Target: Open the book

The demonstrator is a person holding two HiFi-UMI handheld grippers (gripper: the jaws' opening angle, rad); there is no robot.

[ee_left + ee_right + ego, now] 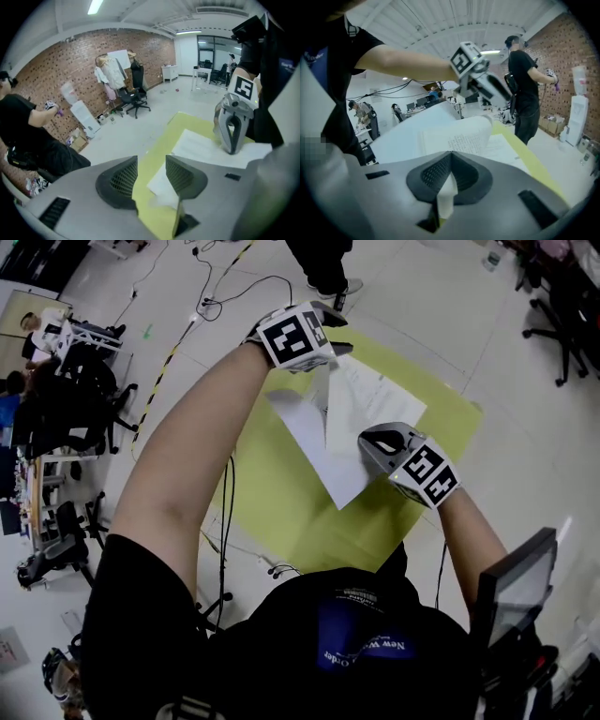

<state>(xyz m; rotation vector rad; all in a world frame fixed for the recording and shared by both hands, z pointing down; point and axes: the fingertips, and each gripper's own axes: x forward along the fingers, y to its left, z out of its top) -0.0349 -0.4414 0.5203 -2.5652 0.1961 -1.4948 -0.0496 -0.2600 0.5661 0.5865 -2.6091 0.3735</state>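
A large book with a yellow-green cover [281, 512] lies open and flat on the floor, its white printed pages [375, 395] facing up. One white leaf [319, 442] is lifted and curls over between the grippers. My right gripper [368, 446] is shut on that leaf's edge; the paper shows pinched between its jaws [449, 174]. My left gripper [328, 354] hovers over the book's far side. Its jaws [151, 176] stand apart, and a thin sheet edge [180, 220] runs along the inner side of the right-hand jaw. The right gripper [230, 143] also shows in the left gripper view.
Pale tiled floor surrounds the book. Cables [211, 296] and a yellow-black tape line [159, 381] run at the upper left. A standing person's legs [323, 263] are just beyond the book. Office chairs [562, 324] stand at the right, and a dark screen [516, 587] is near my right side.
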